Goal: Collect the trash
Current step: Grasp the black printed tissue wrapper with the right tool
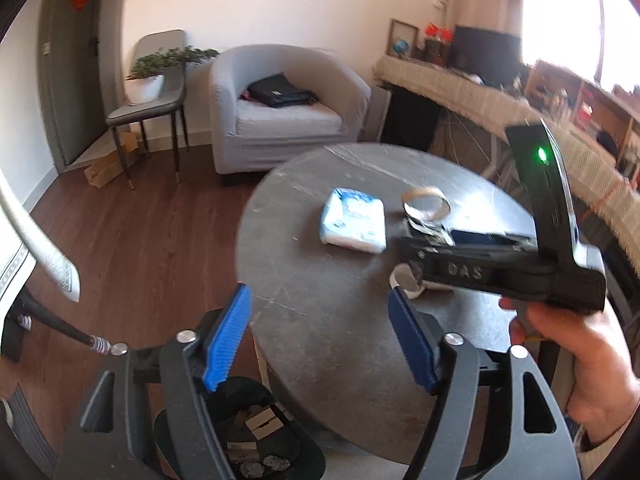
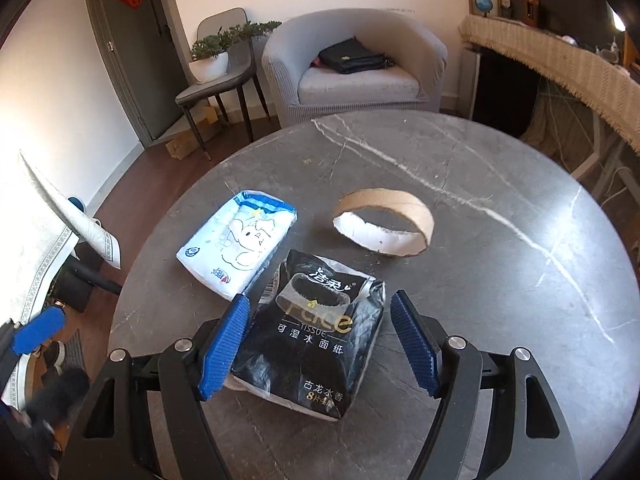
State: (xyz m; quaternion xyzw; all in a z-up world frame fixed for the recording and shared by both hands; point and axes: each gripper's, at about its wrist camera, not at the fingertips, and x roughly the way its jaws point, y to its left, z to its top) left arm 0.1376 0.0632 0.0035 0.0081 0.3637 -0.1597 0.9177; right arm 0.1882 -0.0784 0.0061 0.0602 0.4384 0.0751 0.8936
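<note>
Step in hand: the right gripper (image 2: 316, 344) is lined up over the black tissue pack (image 2: 310, 338) on the round table (image 2: 500, 240); I judge this to be the approach to a pick, with nothing lifted yet.
Right gripper: spread wide, the pack lying between the two blue pads; the left pad (image 2: 224, 346) looks to be at or just beside the pack's edge, the right pad stands apart from it.
Left gripper: the left gripper (image 1: 320, 336) is spread and holds nothing, hanging over the near edge of the table with the bin (image 1: 240, 440) below it.
Trash on the table: the black tissue pack nearest, a white and blue tissue pack (image 2: 238, 240) just beside it to the left, a cardboard ring (image 2: 384, 220) a little beyond.
Bin: dark, on the floor by the table, with crumpled paper and cardboard scraps already inside.
Next move: likely to lower, close the pads on the pack's sides and carry it to the bin; the wrapper looks crumpled and soft, so it may slip or fold.
Hard to make out: whether the black pack is empty; its far end is torn open.
Cut off: in the left wrist view the right gripper's body (image 1: 500, 272) covers the black pack and part of the ring; the bin's rim is cut by the frame, and that view is motion-blurred.
</note>
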